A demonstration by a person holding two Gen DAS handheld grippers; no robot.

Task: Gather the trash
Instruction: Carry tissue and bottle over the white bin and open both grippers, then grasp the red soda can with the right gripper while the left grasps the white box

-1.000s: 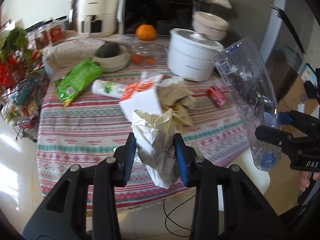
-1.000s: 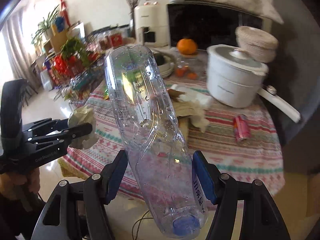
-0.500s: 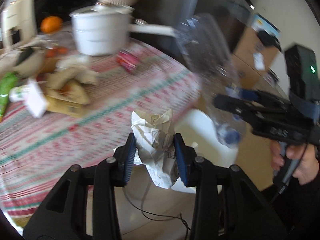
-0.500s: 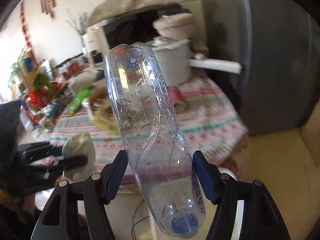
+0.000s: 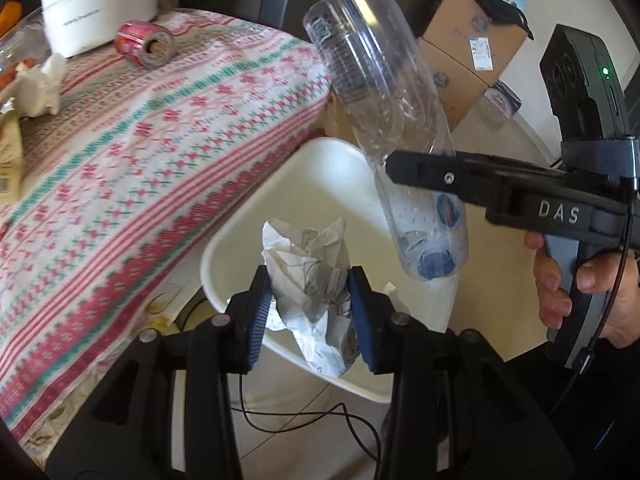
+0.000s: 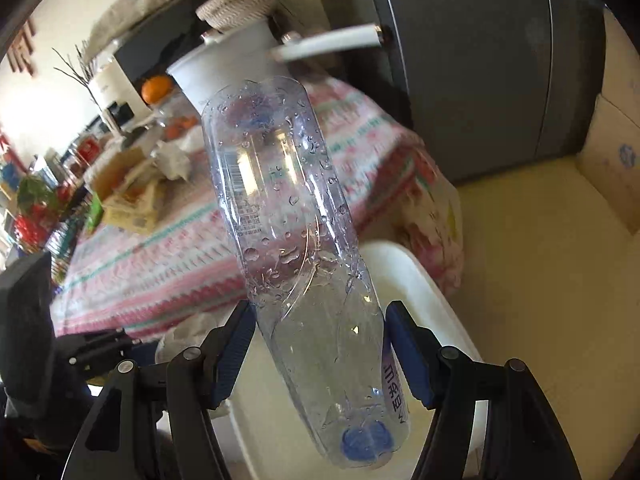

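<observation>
My left gripper (image 5: pixel 308 312) is shut on a crumpled paper wad (image 5: pixel 308 272) and holds it over the near rim of a white trash bin (image 5: pixel 304 200) that stands beside the table. My right gripper (image 6: pixel 320 354) is shut on a clear plastic bottle (image 6: pixel 288 240), cap end down, above the same white bin (image 6: pixel 432 292). In the left wrist view the bottle (image 5: pixel 380 100) hangs over the bin, held by the right gripper (image 5: pixel 424 176). In the right wrist view the paper wad (image 6: pixel 180 340) shows at the lower left.
The table with a striped cloth (image 5: pixel 140 140) is left of the bin. On it lie a red can (image 5: pixel 144 42), a white pot (image 5: pixel 96 0) and crumpled tissue (image 5: pixel 40 88). Cardboard boxes (image 5: pixel 472 44) stand on the floor behind. A black cable (image 5: pixel 312 424) runs under the bin.
Both grippers have swung right from over the table to above the white bin, and still hold the paper wad and the bottle.
</observation>
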